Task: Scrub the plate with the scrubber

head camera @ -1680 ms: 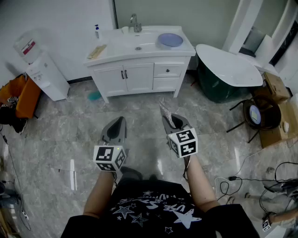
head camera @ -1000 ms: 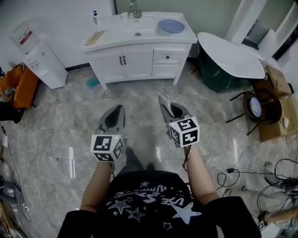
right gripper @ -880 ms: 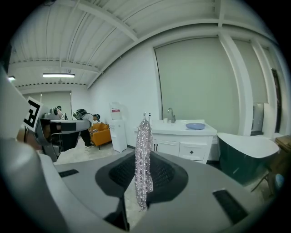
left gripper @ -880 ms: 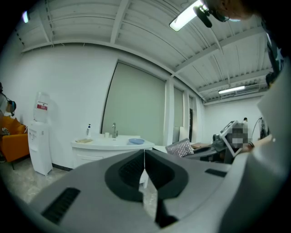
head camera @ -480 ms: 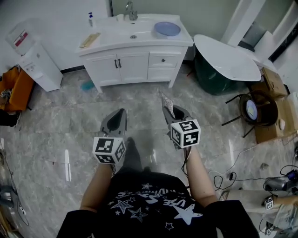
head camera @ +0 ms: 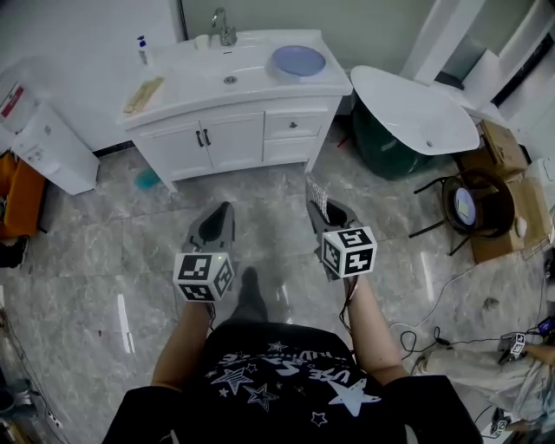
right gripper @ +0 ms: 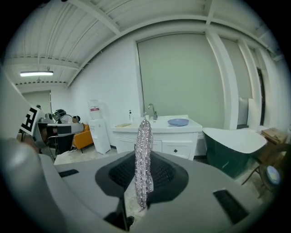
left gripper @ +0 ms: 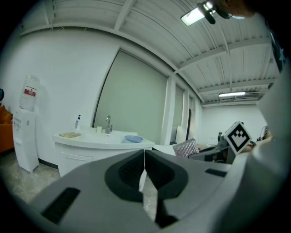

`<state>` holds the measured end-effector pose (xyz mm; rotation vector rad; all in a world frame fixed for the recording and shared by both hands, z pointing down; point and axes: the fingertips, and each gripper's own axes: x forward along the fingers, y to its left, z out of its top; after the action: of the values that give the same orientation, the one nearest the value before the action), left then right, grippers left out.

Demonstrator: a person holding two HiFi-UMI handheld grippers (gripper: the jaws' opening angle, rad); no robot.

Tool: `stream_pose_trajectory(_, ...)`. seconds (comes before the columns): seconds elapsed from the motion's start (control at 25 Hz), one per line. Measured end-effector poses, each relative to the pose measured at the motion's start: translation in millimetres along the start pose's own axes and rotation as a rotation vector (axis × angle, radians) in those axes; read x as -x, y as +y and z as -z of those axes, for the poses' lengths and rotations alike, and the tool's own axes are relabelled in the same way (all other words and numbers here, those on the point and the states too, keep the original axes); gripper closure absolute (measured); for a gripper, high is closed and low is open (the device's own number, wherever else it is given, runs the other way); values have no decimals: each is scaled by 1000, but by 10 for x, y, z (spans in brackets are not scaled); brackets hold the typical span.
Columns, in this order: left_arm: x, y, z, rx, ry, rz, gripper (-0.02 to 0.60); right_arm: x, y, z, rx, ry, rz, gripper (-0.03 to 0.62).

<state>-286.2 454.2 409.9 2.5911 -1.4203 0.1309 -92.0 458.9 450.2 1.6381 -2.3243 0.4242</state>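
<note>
Jaws of the left gripper (head camera: 224, 212) are pressed together, empty. To the right, the silvery scrubber (right gripper: 143, 159) is clamped upright in the right gripper (head camera: 317, 201). The blue plate (head camera: 297, 61) is set on the far white counter (head camera: 191, 82), right of the tap (head camera: 224, 26).

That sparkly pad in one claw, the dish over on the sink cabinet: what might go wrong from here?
1. The right gripper pinches the silver scrubber by a thin fold only; hard pressing might pull it loose.
2. The blue plate lies loose on the vanity top, and the left gripper is shut and empty, so scrubbing may slide the plate.
3. Cables trail across the floor at the right, a possible trip hazard.
</note>
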Motion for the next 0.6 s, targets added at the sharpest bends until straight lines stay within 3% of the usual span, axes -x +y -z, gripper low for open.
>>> stream_pose_trajectory(0.6,-1241,1047,-232,61,47,36,565,-1418,-271,-565,1,81,22,513)
